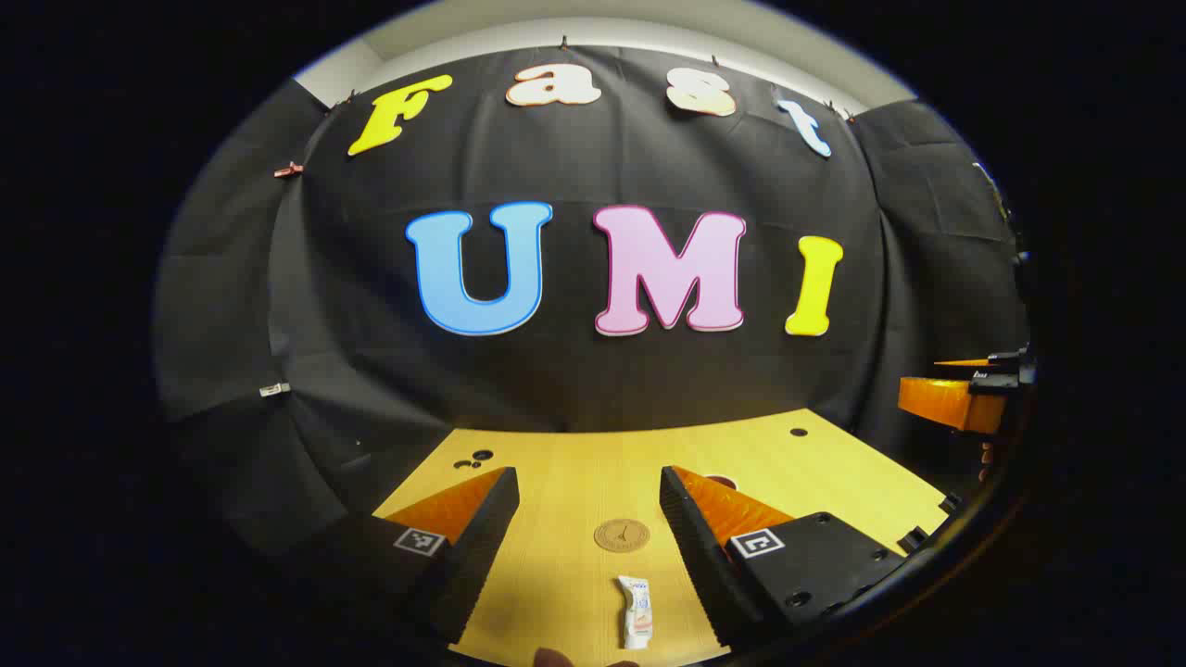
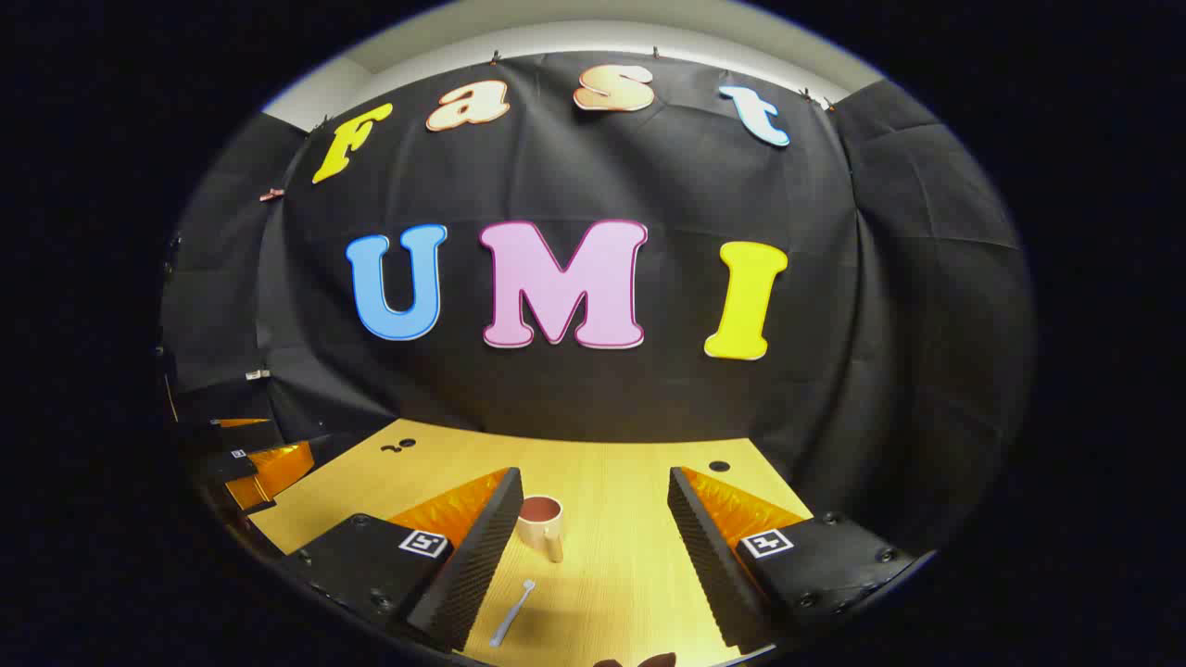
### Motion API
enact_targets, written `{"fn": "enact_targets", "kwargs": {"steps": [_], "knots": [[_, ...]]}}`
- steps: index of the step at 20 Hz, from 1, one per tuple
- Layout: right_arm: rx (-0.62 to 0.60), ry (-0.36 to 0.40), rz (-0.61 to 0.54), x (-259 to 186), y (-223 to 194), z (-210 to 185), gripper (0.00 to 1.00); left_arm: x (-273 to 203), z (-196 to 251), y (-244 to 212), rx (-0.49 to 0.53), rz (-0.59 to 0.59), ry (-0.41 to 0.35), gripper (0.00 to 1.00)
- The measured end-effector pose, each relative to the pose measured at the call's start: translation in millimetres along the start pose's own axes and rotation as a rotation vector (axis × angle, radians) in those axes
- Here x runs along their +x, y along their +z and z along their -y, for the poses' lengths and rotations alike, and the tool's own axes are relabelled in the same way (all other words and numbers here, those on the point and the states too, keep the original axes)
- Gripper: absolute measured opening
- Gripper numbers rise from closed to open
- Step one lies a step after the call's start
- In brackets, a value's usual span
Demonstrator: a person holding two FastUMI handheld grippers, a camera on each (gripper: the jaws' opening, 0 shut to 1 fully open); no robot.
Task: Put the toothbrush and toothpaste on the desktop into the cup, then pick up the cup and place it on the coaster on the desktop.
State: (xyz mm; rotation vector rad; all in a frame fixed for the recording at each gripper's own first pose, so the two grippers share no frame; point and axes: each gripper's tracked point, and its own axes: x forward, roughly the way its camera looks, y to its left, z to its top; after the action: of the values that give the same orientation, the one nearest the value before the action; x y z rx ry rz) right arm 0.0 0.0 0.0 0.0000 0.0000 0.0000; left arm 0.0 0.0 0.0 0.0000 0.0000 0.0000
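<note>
In the left gripper view my left gripper [image 1: 588, 547] stands open above the wooden desktop [image 1: 574, 463]. A small white toothpaste tube [image 1: 636, 611] lies flat between its fingers, near the front edge. A round brown coaster [image 1: 622, 534] lies just beyond the tube. A sliver of the cup [image 1: 721, 481] peeks past the right finger. In the right gripper view my right gripper [image 2: 593, 547] is open too. A beige cup [image 2: 541, 519] with a dark inside stands upright close to its left finger. A pale toothbrush [image 2: 512, 612] lies on the desktop [image 2: 611, 519] in front of the cup.
The other gripper [image 1: 964, 398] shows at the right edge of the left gripper view, and the other gripper [image 2: 250, 463] at the left edge of the right gripper view. Small dark holes [image 1: 474, 458] mark the desktop. The black cloth wall closes off the far side.
</note>
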Motion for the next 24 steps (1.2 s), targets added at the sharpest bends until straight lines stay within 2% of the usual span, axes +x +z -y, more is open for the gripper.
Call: {"fn": "enact_targets", "kwargs": {"steps": [4,5,6,16,18,24], "knots": [[0.02,0.01,-0.039,4.5,-13.2,-8.0,0.98,7.9,6.2,-32.3,0.022,-0.094,-0.011,0.95],[0.017,0.007,-0.041,3.9,-13.9,-6.9,0.98,8.4,9.7,-35.4,0.022,-0.104,-0.02,0.92],[0.012,0.004,-0.043,4.4,-14.4,-5.5,0.98,8.4,13.2,-41.0,0.025,-0.113,-0.028,0.96],[0.032,-0.012,-0.124,13.0,-42.1,5.8,0.97,20.4,31.0,-61.3,0.033,-0.181,-0.057,0.96],[0.042,-0.011,-0.146,12.5,-52.2,7.1,0.97,24.1,38.8,-74.9,0.016,-0.23,-0.084,0.96],[0.049,-0.031,-0.199,7.6,-69.6,16.8,0.97,41.9,50.8,-134.9,0.019,-0.388,-0.102,0.96]]}}
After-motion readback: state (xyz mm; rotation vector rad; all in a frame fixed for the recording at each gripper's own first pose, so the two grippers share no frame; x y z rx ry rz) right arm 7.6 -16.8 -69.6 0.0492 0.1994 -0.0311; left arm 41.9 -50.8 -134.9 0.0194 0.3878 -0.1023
